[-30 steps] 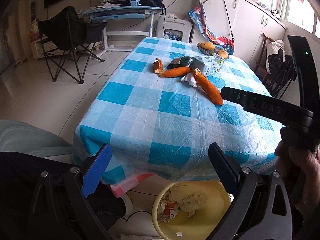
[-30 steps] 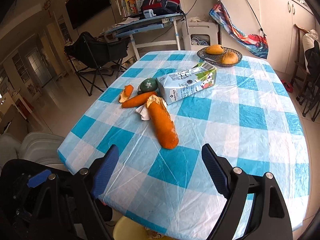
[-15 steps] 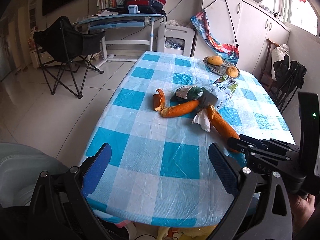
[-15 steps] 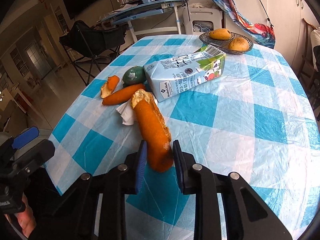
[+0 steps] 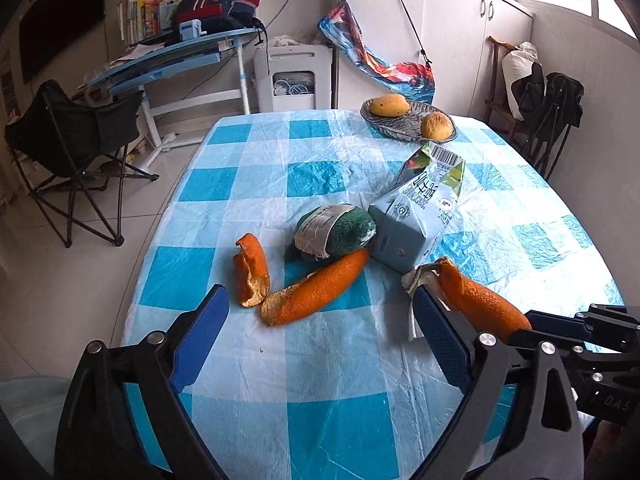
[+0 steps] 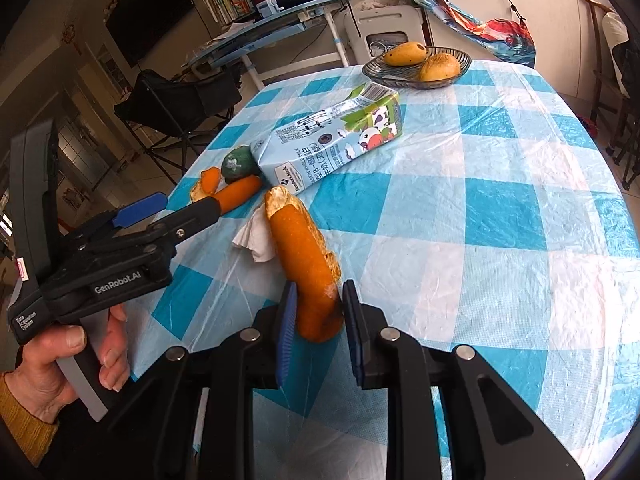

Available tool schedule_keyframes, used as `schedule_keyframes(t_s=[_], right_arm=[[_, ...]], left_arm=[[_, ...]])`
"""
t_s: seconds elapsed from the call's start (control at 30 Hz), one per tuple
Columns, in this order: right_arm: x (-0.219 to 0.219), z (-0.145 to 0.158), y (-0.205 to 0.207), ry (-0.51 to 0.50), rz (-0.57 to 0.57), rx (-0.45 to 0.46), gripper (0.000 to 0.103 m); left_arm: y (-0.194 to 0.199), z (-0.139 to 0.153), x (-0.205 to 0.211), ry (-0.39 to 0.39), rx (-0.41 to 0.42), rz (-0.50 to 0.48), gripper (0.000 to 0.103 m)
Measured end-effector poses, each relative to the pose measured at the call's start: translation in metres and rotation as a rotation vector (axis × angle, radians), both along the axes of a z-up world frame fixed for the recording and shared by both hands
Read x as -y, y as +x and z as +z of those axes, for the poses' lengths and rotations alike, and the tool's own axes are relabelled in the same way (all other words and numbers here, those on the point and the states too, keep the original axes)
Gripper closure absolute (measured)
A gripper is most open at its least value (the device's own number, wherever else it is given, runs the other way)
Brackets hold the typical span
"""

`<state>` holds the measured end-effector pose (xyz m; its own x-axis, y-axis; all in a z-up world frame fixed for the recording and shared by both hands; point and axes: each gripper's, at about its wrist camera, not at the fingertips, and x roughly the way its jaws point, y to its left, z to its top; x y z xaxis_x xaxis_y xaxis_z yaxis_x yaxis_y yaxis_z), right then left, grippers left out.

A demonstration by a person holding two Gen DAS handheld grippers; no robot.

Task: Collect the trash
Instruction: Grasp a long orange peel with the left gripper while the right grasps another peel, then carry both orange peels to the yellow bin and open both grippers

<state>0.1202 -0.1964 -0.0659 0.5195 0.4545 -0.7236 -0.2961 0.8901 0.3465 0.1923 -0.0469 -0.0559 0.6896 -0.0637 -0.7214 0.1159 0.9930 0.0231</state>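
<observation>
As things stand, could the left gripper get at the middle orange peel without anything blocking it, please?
Probably yes: the left gripper, its jaws wide though closing, faces the middle orange peel over bare tablecloth. The small peel lies close beside it.

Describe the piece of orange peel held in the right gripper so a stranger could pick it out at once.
On the blue-and-white checked table, look at the litter in front of the milk carton. The long orange peel lies nearest the table's front edge, over a crumpled white tissue. It alone is clamped at its near end by the right gripper.

Long orange peel [image 6: 308, 264] lying beside crumpled tissue [image 6: 256, 240], near toppled milk carton [image 6: 332, 140]
</observation>
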Motion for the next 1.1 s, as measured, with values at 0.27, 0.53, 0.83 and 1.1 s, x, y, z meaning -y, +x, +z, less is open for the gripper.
schedule_keyframes(t_s=[0.27,0.53,0.83,1.1], right_arm=[[-0.008,-0.004,0.008,-0.045,0.008,0.008,0.06],[-0.02,-0.002,0.01,-0.046,0.062,0.019,0.075],[0.018,0.01,0.005,0.313,0.035,-0.008,0.088],[0.012,0.01,-0.005,0.205,0.013,-0.01,0.049]], left_arm=[[0.033,-0.019,0.0,0.024,-0.097,-0.048,0.033],[0.018,-0.018,0.019,0.061,-0.114,-0.128,0.083],[-0.036,-0.009,-0.02,-0.148,-0.176,-0.007,0.086],[-0.059,-0.014,-0.02,-0.14,-0.185,0.028,0.082]])
